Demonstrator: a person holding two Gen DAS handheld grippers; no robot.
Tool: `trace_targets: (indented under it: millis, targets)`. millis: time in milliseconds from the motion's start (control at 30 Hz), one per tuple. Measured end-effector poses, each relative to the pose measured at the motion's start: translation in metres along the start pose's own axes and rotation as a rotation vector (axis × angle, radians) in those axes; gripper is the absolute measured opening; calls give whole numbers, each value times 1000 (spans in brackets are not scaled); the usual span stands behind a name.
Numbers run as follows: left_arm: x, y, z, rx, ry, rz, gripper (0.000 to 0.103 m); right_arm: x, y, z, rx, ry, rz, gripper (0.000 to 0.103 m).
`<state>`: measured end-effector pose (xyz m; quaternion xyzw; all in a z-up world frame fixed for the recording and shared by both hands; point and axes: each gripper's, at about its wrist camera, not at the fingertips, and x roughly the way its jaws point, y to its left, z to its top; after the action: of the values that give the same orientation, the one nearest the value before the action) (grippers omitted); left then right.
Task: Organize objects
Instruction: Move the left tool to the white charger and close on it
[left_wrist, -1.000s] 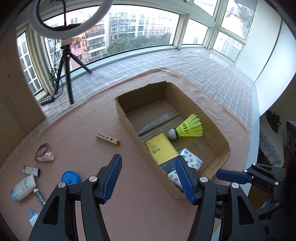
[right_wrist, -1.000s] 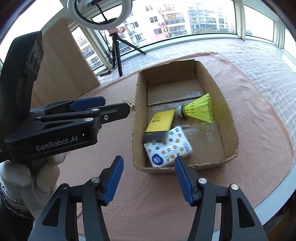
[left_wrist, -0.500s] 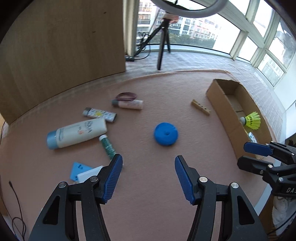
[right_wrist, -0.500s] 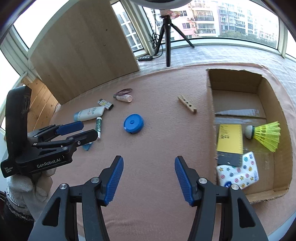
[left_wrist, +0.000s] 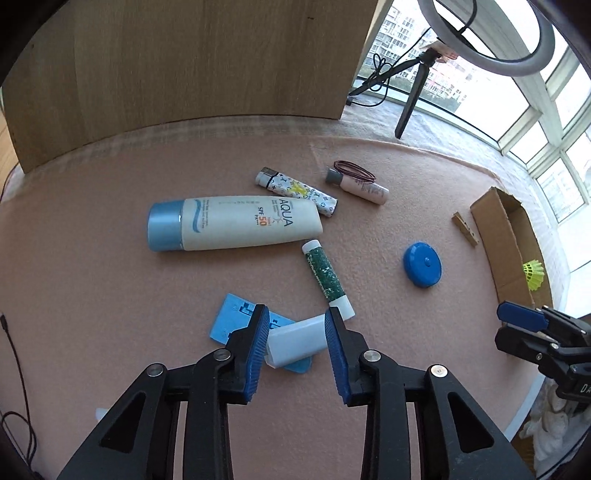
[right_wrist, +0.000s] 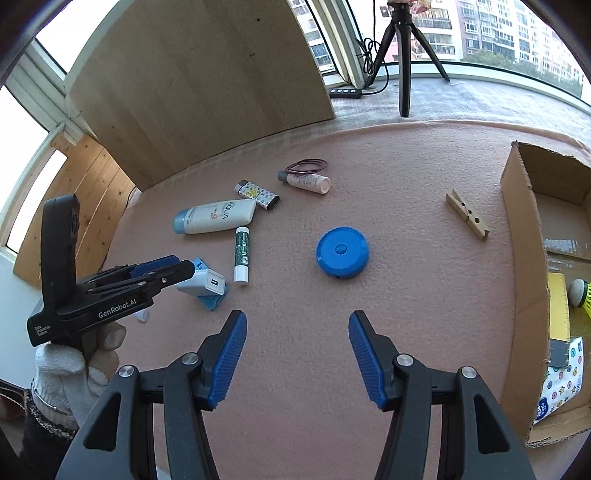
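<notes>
The left gripper (left_wrist: 295, 332) has swung from the cardboard box (right_wrist: 517, 229) to the white charger (left_wrist: 295, 341), jaws just closing around it; whether they grip cannot be told. The "AQUA SPF 50" tube (left_wrist: 236, 223) lies beyond. The right gripper (right_wrist: 295, 354) jaws stand released.

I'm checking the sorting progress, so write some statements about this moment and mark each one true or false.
1. The left gripper has its fingers around the white charger. True; they have just been closing, with the charger between them.
2. The right gripper holds the blue round case. False: it is open and empty, and the case lies on the mat.
3. The shuttlecock is in the cardboard box. True.
4. The sunscreen tube stands upright. False: it lies on its side.
5. The clothespin is inside the box. False: it lies on the mat beside the box.
</notes>
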<state>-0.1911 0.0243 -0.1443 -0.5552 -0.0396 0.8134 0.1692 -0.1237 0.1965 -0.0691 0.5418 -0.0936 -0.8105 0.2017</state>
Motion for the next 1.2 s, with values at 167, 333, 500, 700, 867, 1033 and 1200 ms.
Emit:
trace_targets:
  millis: [167,333,500,700,867,1033,1200]
  targets:
    - [6,-2,-8,-3,25,-60,28,5,5,-1,-5,5,-6,54]
    - [10,-18,-24,15,43,-103,28,9,4,-4,8,17,-7,54]
    - [19,-42,-43,54,59,-105,28,13,7,-8,5,30,-5,54]
    - [12,-62,-58,76,31,-124,28,13,5,-12,8,37,-3,54]
    - [5,-64,-61,85,6,-96,34,14,2,-13,23,48,20,53]
    - [8,-62,-62,79,10,-73,36,29,10,-9,-9,85,43,43]
    - [13,-60,-62,65,21,-91,36,47,14,-4,-5,134,89,33]
